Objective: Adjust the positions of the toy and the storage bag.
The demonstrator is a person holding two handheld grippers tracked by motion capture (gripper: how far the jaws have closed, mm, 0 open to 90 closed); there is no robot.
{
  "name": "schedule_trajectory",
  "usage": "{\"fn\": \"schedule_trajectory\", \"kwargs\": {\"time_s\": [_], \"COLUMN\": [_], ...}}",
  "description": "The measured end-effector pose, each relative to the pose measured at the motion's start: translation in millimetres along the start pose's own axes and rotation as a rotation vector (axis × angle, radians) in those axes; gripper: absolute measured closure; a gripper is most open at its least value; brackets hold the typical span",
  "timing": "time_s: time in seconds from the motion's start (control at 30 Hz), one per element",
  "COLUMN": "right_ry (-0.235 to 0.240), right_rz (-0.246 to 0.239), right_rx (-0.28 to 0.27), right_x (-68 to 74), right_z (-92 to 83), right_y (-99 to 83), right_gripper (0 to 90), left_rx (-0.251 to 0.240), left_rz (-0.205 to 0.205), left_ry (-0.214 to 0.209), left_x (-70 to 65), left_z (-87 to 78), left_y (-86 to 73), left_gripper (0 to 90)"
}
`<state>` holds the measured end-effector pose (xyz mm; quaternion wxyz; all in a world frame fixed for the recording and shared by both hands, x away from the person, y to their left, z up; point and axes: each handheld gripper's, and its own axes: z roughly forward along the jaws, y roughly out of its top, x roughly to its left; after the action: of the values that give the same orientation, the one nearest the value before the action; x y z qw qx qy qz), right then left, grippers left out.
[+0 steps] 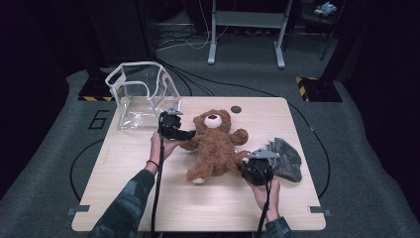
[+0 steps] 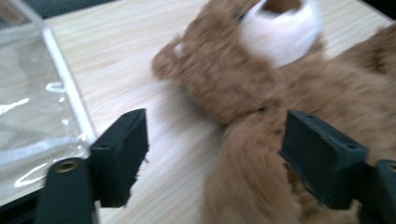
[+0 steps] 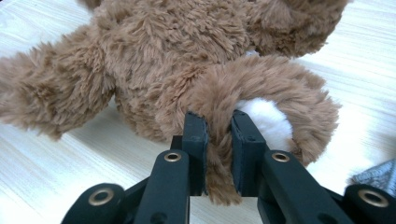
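Right gripper point(image 3: 218, 154): jaws nearly closed, pinching a tuft of brown fur at the edge of the white-soled foot of the brown plush teddy bear point(image 1: 216, 146). In the high view this gripper point(image 1: 247, 171) sits at the bear's leg on the person's right, held in the right hand point(image 1: 265, 191).

Left gripper point(image 2: 212, 154): jaws wide apart. The bear's furry arm lies between them in the left gripper view, close to one pad, with no pad seen pressing on it. That view is blurred. In the high view the left gripper point(image 1: 190, 134) lies at the bear's arm, held in the left hand point(image 1: 161, 148).

Bear: lying on its back near the middle of the light wooden table point(image 1: 148, 198), head towards the far edge, white muzzle up.

Surroundings: a clear plastic zip pouch with white edging point(image 1: 141, 94) stands open at the far left corner of the table, well apart from the bear; its corner point(image 2: 32, 116) appears beside the left jaw in the left gripper view. A grey knitted cloth point(image 1: 289, 157) lies just beside the right gripper, its edge point(image 3: 376, 175) showing in the right gripper view.
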<state>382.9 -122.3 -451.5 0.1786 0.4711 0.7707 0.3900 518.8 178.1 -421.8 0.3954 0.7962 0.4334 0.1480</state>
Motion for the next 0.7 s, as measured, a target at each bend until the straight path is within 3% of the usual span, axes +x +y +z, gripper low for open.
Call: {"fn": "schedule_trajectory", "kwargs": {"time_s": [0.17, 0.2, 0.27, 0.37, 0.47, 0.7], "right_ry": [0.005, 0.004, 0.005, 0.004, 0.009, 0.023], "right_rz": [-0.005, -0.004, -0.008, -0.005, -0.016, -0.014], "right_rx": [0.004, 0.006, 0.012, 0.018, 0.030, 0.050], "right_x": [2.6, 3.1, 4.0, 4.2, 4.3, 6.1], "right_z": [0.9, 1.1, 2.4, 3.9, 5.4, 8.4], "right_y": [1.2, 1.5, 2.0, 1.8, 0.3, -5.0], "right_gripper": [77.0, 76.9, 76.7, 76.6, 76.4, 76.1], "left_rx": [-0.009, 0.002, 0.013, 0.070, 0.086, 0.150], "left_rz": [0.004, 0.003, 0.001, 0.007, -0.034, -0.146], "left_ry": [-0.023, -0.038, -0.028, -0.026, -0.010, 0.017], "left_x": [-22.1, -26.6, -37.7, -47.9, -55.0, -55.5], "left_z": [-5.2, -3.2, 4.4, 17.9, 33.3, 63.4], "left_y": [19.9, 23.3, 28.8, 34.4, 35.2, 30.7], "left_gripper": [15.1, 14.4, 13.5, 12.1, 10.9, 6.6]}}
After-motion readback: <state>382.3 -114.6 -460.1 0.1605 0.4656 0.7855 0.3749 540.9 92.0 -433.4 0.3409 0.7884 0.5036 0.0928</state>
